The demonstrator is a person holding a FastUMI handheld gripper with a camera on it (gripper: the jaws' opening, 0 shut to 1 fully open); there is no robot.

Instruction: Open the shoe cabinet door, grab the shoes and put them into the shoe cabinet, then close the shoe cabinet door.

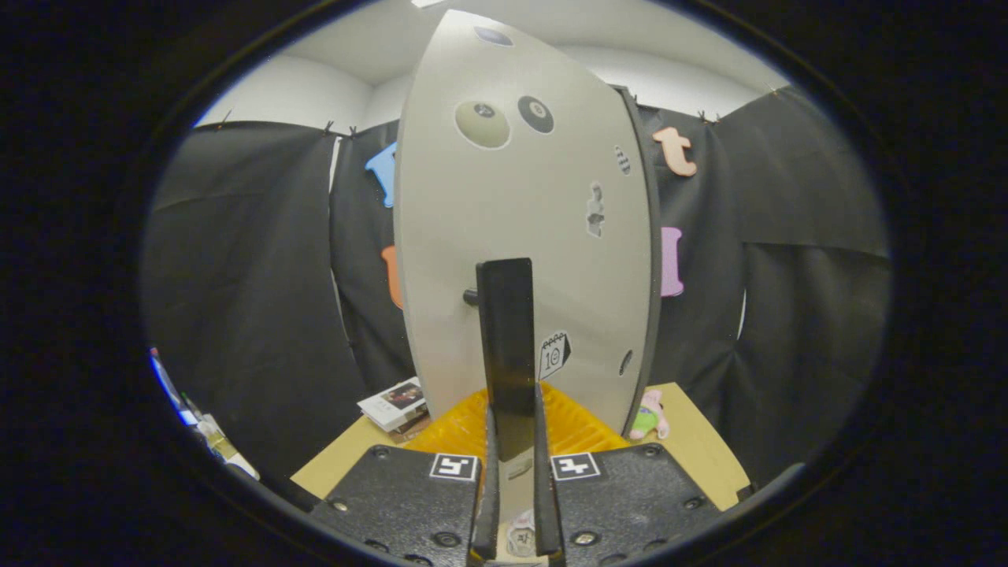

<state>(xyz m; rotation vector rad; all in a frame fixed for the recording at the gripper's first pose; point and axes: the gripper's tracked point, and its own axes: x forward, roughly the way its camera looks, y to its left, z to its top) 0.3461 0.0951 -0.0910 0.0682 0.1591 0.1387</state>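
shoe cabinet door (pixel 472 260) | handle (pixel 505 346) clamped in gripper (pixel 513 465) | right edge free

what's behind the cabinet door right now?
The cabinet door hides whatever is directly behind it. Past its edges: black cloth wall, a stack of books and a small plush toy on the table. The gripper is shut on the door handle.

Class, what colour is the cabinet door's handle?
Black, in the gripper view: the handle sits between the closed gripper fingers.
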